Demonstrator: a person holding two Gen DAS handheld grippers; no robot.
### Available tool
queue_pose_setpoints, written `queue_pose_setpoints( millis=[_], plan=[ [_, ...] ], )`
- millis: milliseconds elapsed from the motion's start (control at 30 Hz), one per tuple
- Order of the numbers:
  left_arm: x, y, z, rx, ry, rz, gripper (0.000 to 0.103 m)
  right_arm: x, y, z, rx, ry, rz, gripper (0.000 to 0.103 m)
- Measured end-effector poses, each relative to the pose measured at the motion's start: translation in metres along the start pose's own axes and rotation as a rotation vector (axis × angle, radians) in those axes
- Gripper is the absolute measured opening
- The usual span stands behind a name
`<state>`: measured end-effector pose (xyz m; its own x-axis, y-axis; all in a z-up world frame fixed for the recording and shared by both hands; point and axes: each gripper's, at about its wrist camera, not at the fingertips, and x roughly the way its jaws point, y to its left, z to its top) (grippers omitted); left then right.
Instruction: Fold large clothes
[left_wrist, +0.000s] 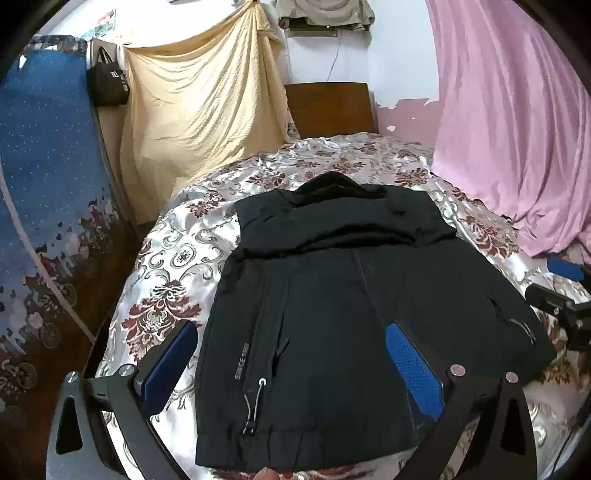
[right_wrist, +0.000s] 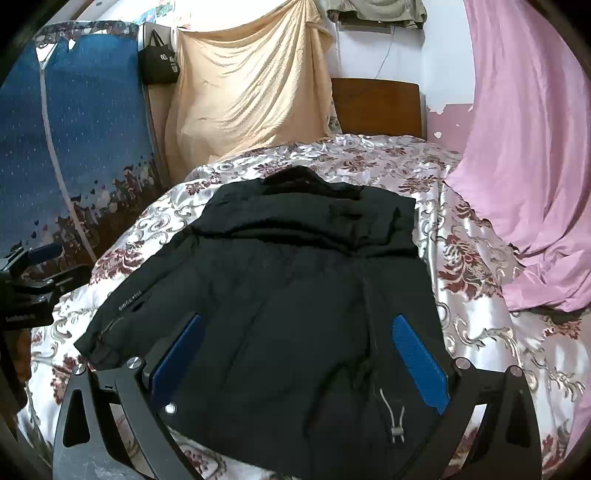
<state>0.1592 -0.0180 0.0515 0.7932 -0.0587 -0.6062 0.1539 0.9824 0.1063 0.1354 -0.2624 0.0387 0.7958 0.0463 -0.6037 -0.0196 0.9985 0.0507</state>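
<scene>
Jacket (left_wrist: 351, 295) looks soft, bulky and slippery on the bed (left_wrist: 170, 258); with each hand-held gripper wide open and empty, pinch its hem corners.

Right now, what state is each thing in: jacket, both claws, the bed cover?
Black jacket: lying flat on the bed, sleeves folded in, hem nearest the cameras.
Left claw: open, empty, above the hem.
Right claw: open, empty, above the hem.
Floral bed cover: spread out, wrinkled.
Pink cloth: hanging, draped onto the bed.
</scene>
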Motion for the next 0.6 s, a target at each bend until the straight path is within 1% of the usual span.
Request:
queue_pose_setpoints(
  millis=[133,233,267,333,433,467,533,600],
  plan=[
    [-0.001,0.010,-0.017,0.007,0.022,-0.050,0.103,-0.010,0.001,-0.010,-0.023,0.000,-0.014,0.100],
    [0.002,0.020,-0.038,0.011,0.073,-0.166,0.103,-0.016,0.003,-0.023,-0.057,0.010,-0.026,0.100],
    [0.003,0.021,-0.044,0.017,0.091,-0.190,0.103,-0.017,0.004,-0.027,-0.070,0.016,-0.025,0.100],
    [0.007,0.021,-0.056,0.052,0.123,-0.192,0.103,-0.017,0.006,-0.034,-0.098,0.030,-0.023,0.100],
    [0.015,0.015,-0.076,0.154,0.179,-0.143,0.103,-0.014,0.013,-0.044,-0.156,0.058,-0.034,0.100],
    [0.017,0.014,-0.080,0.177,0.194,-0.138,0.103,-0.013,0.015,-0.047,-0.169,0.067,-0.035,0.100],
    [0.021,0.012,-0.088,0.211,0.233,-0.143,0.103,-0.011,0.017,-0.051,-0.170,0.084,-0.029,0.100],
    [0.027,0.013,-0.094,0.223,0.285,-0.165,0.103,-0.007,0.017,-0.058,-0.161,0.109,-0.022,0.100]
  ],
)
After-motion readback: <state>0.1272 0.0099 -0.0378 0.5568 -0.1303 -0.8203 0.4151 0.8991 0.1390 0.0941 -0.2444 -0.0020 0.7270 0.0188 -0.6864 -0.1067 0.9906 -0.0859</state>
